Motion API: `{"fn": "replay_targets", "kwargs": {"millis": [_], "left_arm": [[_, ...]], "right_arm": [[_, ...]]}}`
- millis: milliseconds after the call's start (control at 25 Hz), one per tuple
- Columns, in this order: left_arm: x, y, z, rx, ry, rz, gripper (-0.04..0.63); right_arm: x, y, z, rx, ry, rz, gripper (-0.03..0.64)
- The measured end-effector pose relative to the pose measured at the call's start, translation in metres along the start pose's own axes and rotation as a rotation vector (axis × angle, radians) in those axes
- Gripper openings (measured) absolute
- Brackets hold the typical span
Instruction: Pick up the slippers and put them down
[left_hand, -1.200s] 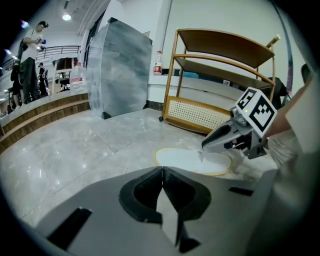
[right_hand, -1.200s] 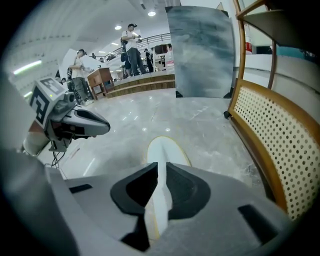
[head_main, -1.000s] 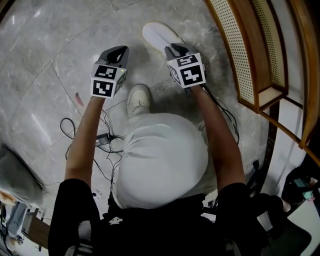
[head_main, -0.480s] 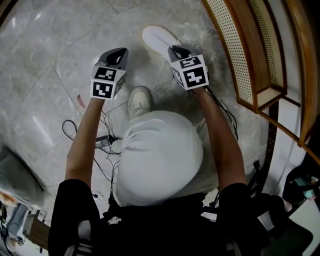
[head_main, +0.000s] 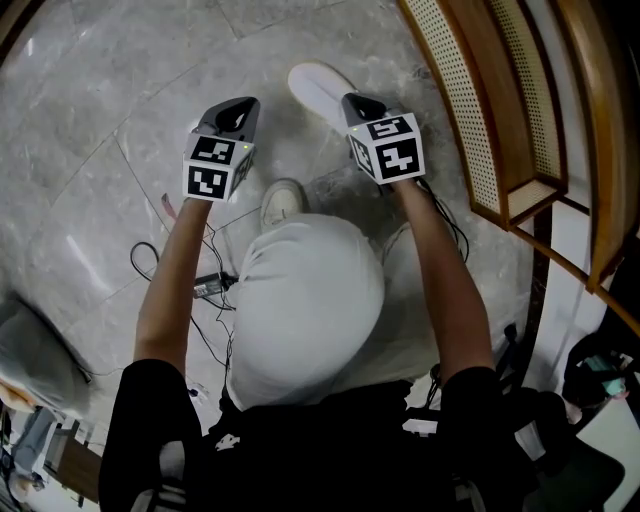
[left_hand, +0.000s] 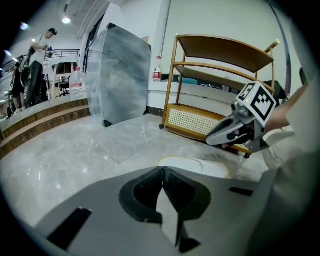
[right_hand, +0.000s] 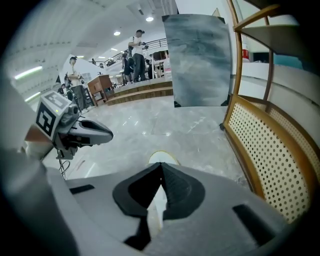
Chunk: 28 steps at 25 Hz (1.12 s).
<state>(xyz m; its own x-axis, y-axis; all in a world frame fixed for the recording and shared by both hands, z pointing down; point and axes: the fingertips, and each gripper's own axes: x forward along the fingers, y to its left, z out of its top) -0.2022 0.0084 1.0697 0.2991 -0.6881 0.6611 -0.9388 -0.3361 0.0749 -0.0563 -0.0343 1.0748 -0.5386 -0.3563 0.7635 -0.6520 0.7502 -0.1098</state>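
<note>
Where a grey marble floor (head_main: 90, 120) meets a wooden rack (head_main: 500, 130) with cane panels, a person in pale trousers bends over with a gripper in each hand. One white shoe (head_main: 282, 200) and a tangle of black cables (head_main: 215, 285) show beside the knee.

One white slipper (head_main: 318, 88) lies flat on the floor just ahead of the person, near the foot of the rack and touched by neither tool. No second slipper shows in any view.

The right gripper (head_main: 356, 100) hangs above the floor just short of the slipper's near end, its jaws pressed together with nothing between them. The left gripper (head_main: 238, 104), off to the slipper's left, is likewise closed on nothing.

Judged from this, neither tool is engaged with the slipper: either the put-down is done or a pick-up has yet to begin. Any further lift would call for a gripper's jaws to part, drop to the floor and pinch the slipper's rim.

The slipper looks pale and soft, long and rounded at the toe. The left gripper view shows a thin yellowish edge round its sole. It seems light enough to lift by one edge.
</note>
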Motion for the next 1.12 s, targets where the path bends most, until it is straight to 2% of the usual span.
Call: {"fn": "replay_targets", "kwargs": {"millis": [280, 480, 680, 880, 1120], "left_arm": [[-0.016, 0.010, 0.019, -0.028, -0.025, 0.032, 0.005], [-0.041, 0.005, 0.040, -0.050, 0.010, 0.013, 0.005], [-0.065, 0.009, 0.073, -0.050, 0.010, 0.021, 0.005], [-0.098, 0.008, 0.111, -0.065, 0.044, 0.022, 0.005], [-0.132, 0.005, 0.159, -0.065, 0.018, 0.031, 0.005]], "right_arm": [[-0.018, -0.001, 0.025, 0.007, -0.014, 0.004, 0.000], [-0.041, 0.002, 0.048, 0.013, -0.032, 0.013, -0.001], [-0.071, 0.006, 0.075, 0.029, -0.028, 0.028, -0.002], [-0.110, 0.012, 0.106, 0.044, -0.032, 0.035, -0.002], [-0.160, 0.023, 0.131, 0.095, -0.013, 0.063, -0.002]]}}
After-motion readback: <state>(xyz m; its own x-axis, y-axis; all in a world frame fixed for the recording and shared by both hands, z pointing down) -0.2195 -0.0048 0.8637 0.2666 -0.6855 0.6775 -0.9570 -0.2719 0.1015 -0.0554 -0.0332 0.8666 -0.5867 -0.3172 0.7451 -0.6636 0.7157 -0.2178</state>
